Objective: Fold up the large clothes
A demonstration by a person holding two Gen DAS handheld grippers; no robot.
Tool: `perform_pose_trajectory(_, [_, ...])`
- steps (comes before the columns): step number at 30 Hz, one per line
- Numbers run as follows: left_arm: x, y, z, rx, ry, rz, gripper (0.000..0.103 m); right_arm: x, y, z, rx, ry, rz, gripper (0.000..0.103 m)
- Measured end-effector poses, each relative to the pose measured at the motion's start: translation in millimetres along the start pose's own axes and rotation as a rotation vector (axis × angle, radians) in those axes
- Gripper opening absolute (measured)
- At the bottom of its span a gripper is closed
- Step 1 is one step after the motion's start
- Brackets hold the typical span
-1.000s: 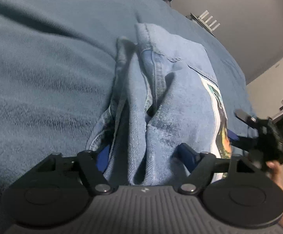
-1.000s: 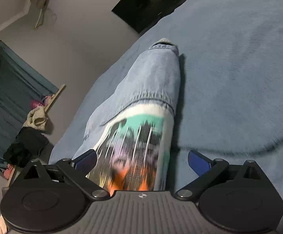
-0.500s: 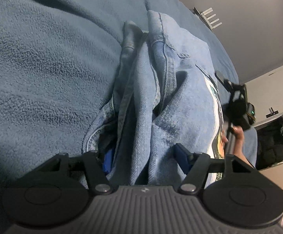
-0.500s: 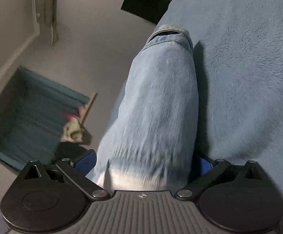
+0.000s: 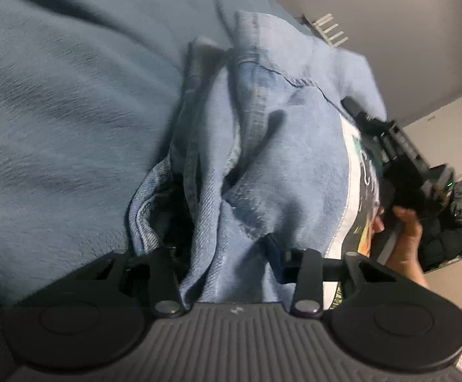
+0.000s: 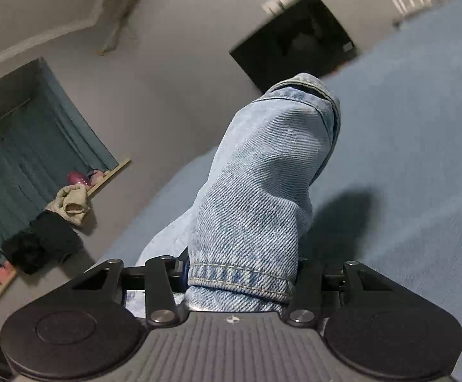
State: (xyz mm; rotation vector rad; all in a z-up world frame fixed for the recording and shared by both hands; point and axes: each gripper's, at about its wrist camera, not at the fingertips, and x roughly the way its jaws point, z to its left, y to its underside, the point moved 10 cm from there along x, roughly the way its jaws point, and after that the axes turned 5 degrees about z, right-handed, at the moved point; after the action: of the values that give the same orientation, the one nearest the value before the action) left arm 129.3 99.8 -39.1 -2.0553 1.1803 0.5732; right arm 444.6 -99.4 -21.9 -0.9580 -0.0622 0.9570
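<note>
- The denim jacket (image 5: 263, 146) lies bunched in folds on the blue blanket (image 5: 65, 121) of the bed, reaching toward the bed's far edge near the grey wall.
- The left tongs (image 5: 221, 254) are clamped on a thick fold of the jacket; cloth fills the gap between the two fingers.
- A printed patch (image 5: 361, 191) in white, teal and orange shows on the jacket's right side.
- The right tongs (image 6: 240, 270) are clamped on a hemmed edge of the jacket (image 6: 263, 175), which rises from them in a rounded hump above the blanket (image 6: 406, 127).
- In the left view, the right tongs (image 5: 390, 146) and the hand (image 5: 403, 238) holding them sit just beside the printed patch.
- A dark screen (image 6: 294, 41) hangs on the wall beyond the bed.
</note>
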Motion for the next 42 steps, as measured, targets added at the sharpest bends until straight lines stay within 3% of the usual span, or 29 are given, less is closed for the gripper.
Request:
perform_pose_trajectory(4, [31.1, -9.3, -31.1, 0.037, 0.025, -0.018, 0.035, -12.3, -38.9, 3.9, -0.103, 0.030, -0.014, 0.048])
perform_pose_trajectory(10, [88.7, -47.2, -79.0, 0.091, 0.098, -0.077, 0.035, -15.8, -123.9, -9.4, -0.233, 0.067, 0.017, 0.048])
perform_pose_trajectory(13, [111.9, -62.0, -87.6, 0.138, 0.068, -0.099, 0.035, -2.0, -159.0, -32.4, -0.236, 0.098, 0.053, 0.052])
perform_pose_trajectory(15, [125.1, -64.1, -85.9, 0.151, 0.059, -0.085, 0.035, 16.0, -166.7, -73.2, -0.139, 0.204, 0.108, 0.075])
perform_pose_trajectory(17, [129.0, -62.5, -86.1, 0.150, 0.107, -0.083, 0.039, 19.5, -166.6, -110.0, -0.092, 0.366, 0.093, 0.078])
perform_pose_trajectory(18, [128.0, -64.3, -87.0, 0.146, 0.127, -0.094, 0.040, 19.0, -165.1, -121.4, -0.085, 0.398, 0.086, 0.078])
perform_pose_trajectory(23, [132.8, -67.0, -81.3, 0.164, 0.078, -0.090, 0.041, 4.0, -147.4, -143.9, 0.003, 0.434, 0.044, 0.079])
perform_pose_trajectory(25, [131.8, -64.4, -80.1, 0.144, 0.077, -0.096, 0.043, -12.1, -132.9, -134.8, 0.018, 0.432, -0.004, 0.080])
perform_pose_trajectory(28, [122.8, -66.8, -79.2, 0.211, 0.023, -0.130, 0.052, -39.9, -111.4, -111.4, 0.006, 0.462, -0.042, 0.082])
perform_pose_trajectory(29, [119.4, -64.9, -77.1, 0.235, 0.000, -0.147, 0.056, -51.7, -101.2, -103.2, -0.016, 0.471, -0.038, 0.082])
perform_pose_trajectory(34, [114.4, -64.6, -79.5, 0.247, -0.045, -0.190, 0.057, -113.8, -42.8, -64.4, -0.144, 0.486, 0.010, 0.082])
perform_pose_trajectory(37, [108.4, -63.5, -75.7, 0.287, -0.118, -0.222, 0.060, -121.4, -10.7, -54.9, -0.166, 0.495, 0.060, 0.082])
perform_pose_trajectory(39, [109.1, -60.9, -67.2, 0.280, -0.155, -0.221, 0.061, -117.6, 8.4, -66.8, -0.144, 0.528, 0.108, 0.087])
perform_pose_trajectory(42, [93.1, -51.3, -55.0, 0.230, -0.113, -0.248, 0.061, -123.1, 13.7, -69.2, -0.121, 0.540, 0.082, 0.088])
